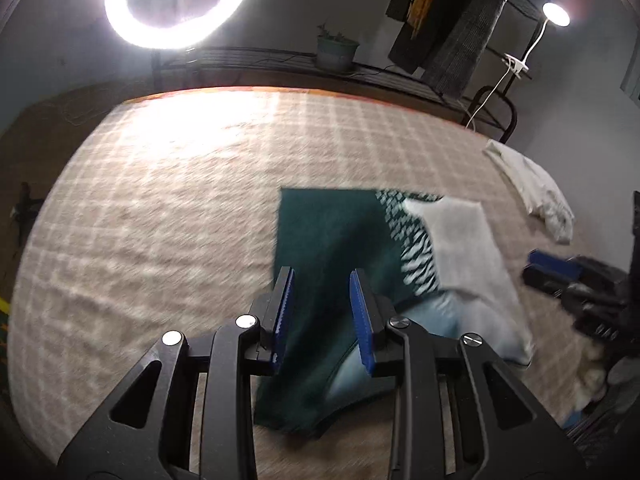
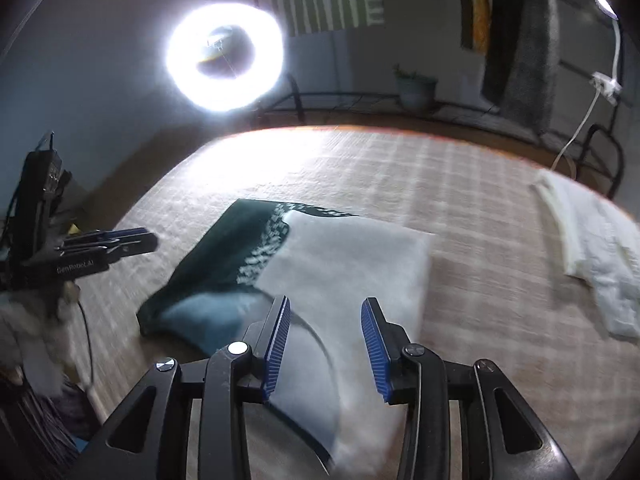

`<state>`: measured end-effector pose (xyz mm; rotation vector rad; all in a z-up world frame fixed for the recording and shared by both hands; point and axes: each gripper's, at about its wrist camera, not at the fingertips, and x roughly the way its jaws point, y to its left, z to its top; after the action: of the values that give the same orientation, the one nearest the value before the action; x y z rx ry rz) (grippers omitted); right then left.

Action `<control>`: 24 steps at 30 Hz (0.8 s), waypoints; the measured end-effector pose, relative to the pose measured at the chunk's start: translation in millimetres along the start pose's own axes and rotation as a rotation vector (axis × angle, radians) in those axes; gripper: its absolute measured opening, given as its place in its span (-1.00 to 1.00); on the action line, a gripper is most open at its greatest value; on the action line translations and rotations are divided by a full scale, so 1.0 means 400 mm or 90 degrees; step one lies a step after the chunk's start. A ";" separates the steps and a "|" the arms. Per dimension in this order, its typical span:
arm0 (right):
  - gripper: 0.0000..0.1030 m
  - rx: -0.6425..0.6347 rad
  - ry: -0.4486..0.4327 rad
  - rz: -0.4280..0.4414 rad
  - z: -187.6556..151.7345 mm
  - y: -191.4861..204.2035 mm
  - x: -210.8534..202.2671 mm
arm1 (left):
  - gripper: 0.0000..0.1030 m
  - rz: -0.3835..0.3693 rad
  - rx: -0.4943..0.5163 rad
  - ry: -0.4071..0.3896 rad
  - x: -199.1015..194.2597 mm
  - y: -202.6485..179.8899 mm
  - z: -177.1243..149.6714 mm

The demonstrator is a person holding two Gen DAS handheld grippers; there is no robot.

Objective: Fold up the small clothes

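Observation:
A small garment, dark green on one side (image 1: 332, 240) and white on the other (image 1: 468, 256) with a patterned band between, lies partly folded on the checked beige bedcover (image 1: 180, 208). It also shows in the right wrist view, green part (image 2: 224, 252) at the left and white part (image 2: 352, 264) in the middle. My left gripper (image 1: 322, 312) is open and empty just above the green part. My right gripper (image 2: 326, 340) is open and empty above the white part. The right gripper shows at the right edge of the left wrist view (image 1: 560, 272), and the left gripper at the left of the right wrist view (image 2: 116, 244).
A folded white cloth (image 1: 532, 192) lies near the bed's far right edge, also in the right wrist view (image 2: 596, 248). A bright ring light (image 1: 176, 0), a plant pot (image 1: 336, 52) on a black rail, hanging clothes (image 1: 448, 32) and a small lamp (image 1: 556, 14) stand behind the bed.

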<state>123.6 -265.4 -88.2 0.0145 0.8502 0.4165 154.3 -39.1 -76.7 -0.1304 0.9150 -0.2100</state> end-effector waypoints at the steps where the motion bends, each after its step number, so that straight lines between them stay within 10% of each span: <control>1: -0.29 0.006 0.011 0.006 0.014 0.002 0.021 | -0.46 -0.004 0.002 -0.001 0.017 -0.016 0.014; 7: -0.65 0.044 0.065 0.053 0.034 0.018 0.121 | -0.46 -0.036 0.017 0.014 0.133 -0.105 0.097; 24: -0.65 0.027 0.137 0.054 -0.015 0.024 0.215 | -0.46 -0.015 0.072 0.052 0.275 -0.127 0.076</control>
<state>166.0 -226.2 -152.9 0.0464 1.0731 0.4850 237.3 -113.6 -133.2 -0.0282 0.9804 -0.2903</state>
